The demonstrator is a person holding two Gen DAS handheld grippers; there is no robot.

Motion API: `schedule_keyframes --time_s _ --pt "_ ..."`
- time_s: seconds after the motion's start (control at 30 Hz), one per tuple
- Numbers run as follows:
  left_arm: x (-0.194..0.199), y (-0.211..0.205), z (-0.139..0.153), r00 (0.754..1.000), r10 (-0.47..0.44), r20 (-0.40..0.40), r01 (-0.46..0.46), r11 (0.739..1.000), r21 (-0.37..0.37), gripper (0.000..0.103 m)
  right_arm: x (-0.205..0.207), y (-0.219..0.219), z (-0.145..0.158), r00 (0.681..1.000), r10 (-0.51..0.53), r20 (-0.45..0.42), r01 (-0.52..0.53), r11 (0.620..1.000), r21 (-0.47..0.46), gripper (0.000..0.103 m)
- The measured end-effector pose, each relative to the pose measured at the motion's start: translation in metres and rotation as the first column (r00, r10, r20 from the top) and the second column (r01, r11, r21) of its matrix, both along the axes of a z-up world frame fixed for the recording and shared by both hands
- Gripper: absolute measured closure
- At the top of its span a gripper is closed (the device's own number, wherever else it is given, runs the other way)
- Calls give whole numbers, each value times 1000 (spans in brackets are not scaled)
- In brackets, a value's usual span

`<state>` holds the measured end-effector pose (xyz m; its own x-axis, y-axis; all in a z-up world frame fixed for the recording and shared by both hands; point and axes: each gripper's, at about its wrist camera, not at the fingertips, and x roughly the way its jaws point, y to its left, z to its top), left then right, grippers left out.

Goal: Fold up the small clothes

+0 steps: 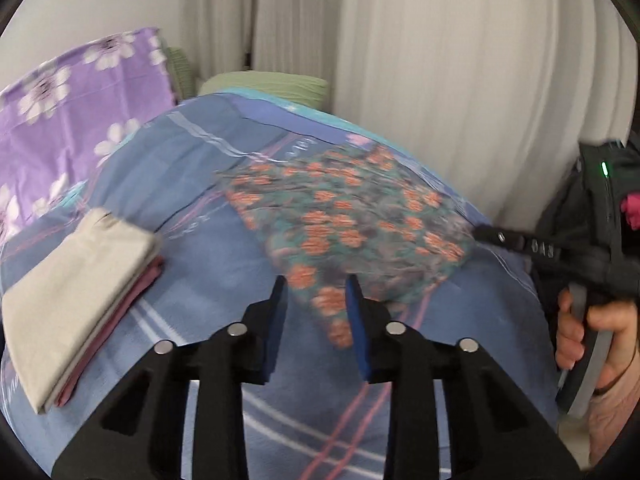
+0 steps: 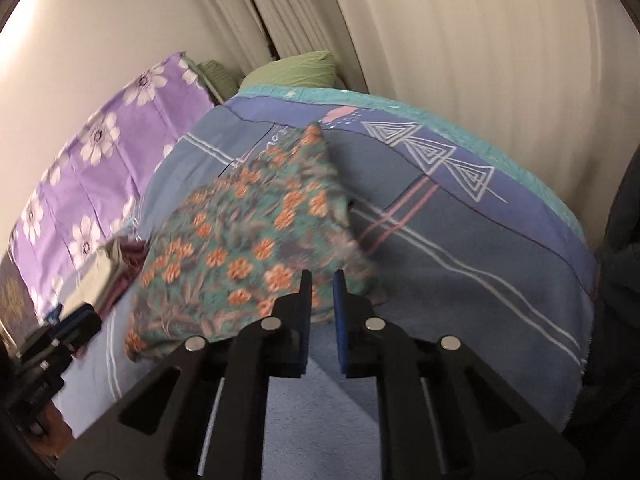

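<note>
A teal garment with orange flowers (image 1: 348,216) lies spread on the blue patterned bedspread (image 1: 200,184), blurred in both views. My left gripper (image 1: 316,292) stands open over its near pointed corner. The cloth's tip lies between the blue pads, and bedspread shows beside it. At the garment's right corner is my right gripper (image 1: 480,234), held by a hand (image 1: 588,332). In the right wrist view the right gripper (image 2: 322,280) has only a narrow gap, with the edge of the garment (image 2: 240,232) in it; I see no pad pressing. The left gripper (image 2: 76,324) shows at the lower left.
A folded stack (image 1: 80,280), beige on top of mauve, rests on the bedspread to the left of the garment. A purple flowered sheet (image 1: 72,112) lies beyond it. Green pillows (image 1: 272,84) sit at the head. A pale curtain (image 1: 440,80) hangs along the far side.
</note>
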<state>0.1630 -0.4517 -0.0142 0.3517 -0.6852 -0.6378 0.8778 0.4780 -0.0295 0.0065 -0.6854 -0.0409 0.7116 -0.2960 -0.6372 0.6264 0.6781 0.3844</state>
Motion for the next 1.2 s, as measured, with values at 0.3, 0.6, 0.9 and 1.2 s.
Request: schedule_keyframes --time_s 0.3,0.6,0.9,1.2 --pt "-27 -33 -42 983 -62 172 24 976 216 95 16 -16 -22 986 -67 -151 73 997 39 100" --pt "-39 7 -39 977 -115 182 76 975 208 94 -9 13 -33 963 -76 -260 70 997 -34 102" --pt "-80 81 12 987 -9 161 11 1000 -10 28 -70 136 30 997 60 -56 -71 971 -229 56" --pt "-131 137 46 971 12 240 11 995 -96 7 -110 204 42 994 80 -78 -98 956 -275 33"
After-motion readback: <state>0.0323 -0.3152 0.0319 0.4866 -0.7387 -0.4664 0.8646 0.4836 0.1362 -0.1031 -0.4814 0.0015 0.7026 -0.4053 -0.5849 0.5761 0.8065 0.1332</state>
